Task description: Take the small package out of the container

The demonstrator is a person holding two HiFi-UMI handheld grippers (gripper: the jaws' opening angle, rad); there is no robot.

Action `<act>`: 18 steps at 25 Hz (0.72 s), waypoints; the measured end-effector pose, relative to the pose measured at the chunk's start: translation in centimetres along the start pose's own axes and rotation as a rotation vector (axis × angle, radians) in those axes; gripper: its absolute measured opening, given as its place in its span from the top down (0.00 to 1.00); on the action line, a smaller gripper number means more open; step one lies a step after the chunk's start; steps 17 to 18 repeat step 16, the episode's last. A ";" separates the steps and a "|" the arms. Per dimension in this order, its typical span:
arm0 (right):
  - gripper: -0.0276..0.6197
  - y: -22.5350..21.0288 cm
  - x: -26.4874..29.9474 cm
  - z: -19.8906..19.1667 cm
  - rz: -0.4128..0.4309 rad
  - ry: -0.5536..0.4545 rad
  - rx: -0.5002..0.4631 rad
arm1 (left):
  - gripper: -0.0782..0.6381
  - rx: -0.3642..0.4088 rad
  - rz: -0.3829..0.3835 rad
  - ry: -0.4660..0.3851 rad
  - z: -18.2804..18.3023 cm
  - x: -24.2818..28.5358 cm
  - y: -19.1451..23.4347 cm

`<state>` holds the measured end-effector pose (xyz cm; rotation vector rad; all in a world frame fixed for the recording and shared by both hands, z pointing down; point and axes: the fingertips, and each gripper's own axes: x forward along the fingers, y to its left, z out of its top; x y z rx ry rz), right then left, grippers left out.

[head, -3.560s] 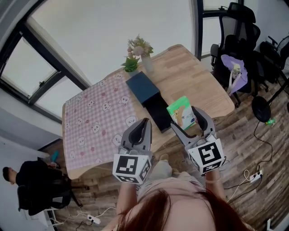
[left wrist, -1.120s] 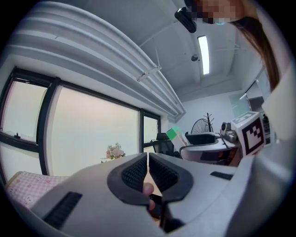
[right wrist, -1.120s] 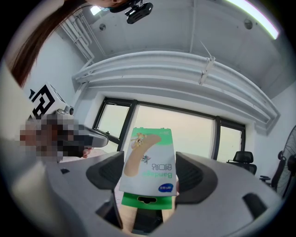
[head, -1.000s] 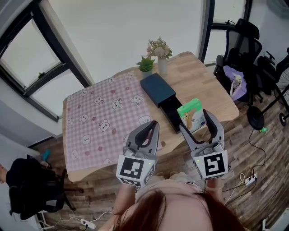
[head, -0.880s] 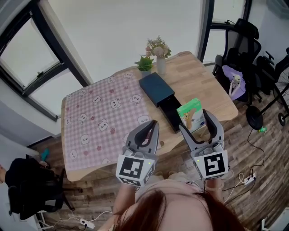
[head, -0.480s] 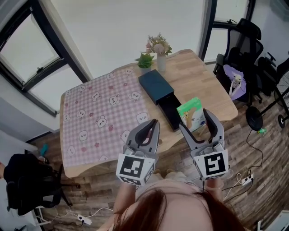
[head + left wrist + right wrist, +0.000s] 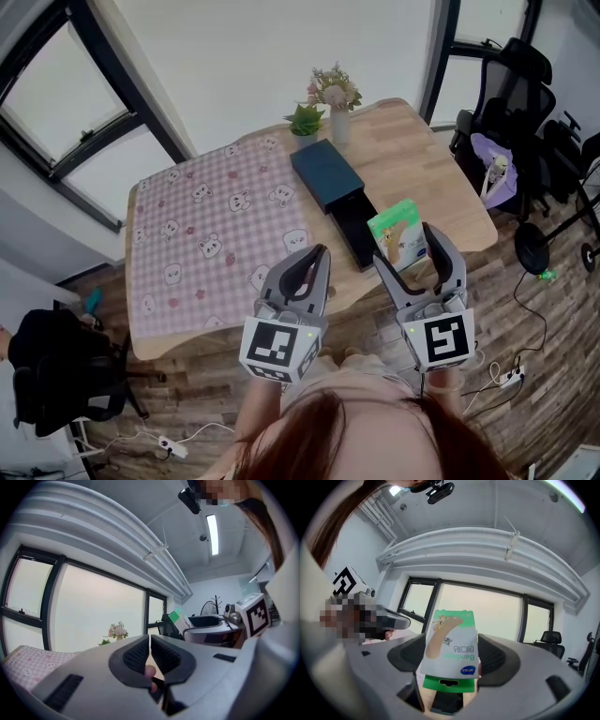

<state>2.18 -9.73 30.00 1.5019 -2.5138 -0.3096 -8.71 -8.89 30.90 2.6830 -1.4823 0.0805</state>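
Right hand-held gripper (image 7: 452,656) clamps small package (image 7: 451,634)

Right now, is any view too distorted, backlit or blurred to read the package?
Head view: sharp, evenly lit, fisheye-bent edges; package small. Right gripper view: window backlights, yet the package print is legible. Left gripper view: heavy fisheye, dark corners, ceiling light glaring.

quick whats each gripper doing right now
Left gripper: closed, nothing in it.
Right gripper: closed on the small package.
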 end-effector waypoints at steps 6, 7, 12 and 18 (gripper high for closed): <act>0.43 -0.3 0.1 -0.3 0.001 0.002 0.009 | 0.87 0.006 0.009 0.012 -0.1 0.2 0.1; 0.43 -0.3 0.1 -0.3 0.000 0.003 0.011 | 0.87 0.007 0.009 0.013 -0.1 0.2 0.1; 0.43 -0.3 -0.2 -0.4 -0.008 0.023 0.012 | 0.87 0.014 0.008 0.021 -0.2 -0.1 0.0; 0.43 0.1 0.0 0.3 -0.011 -0.004 0.032 | 0.87 0.017 0.008 0.023 -0.3 -0.3 0.1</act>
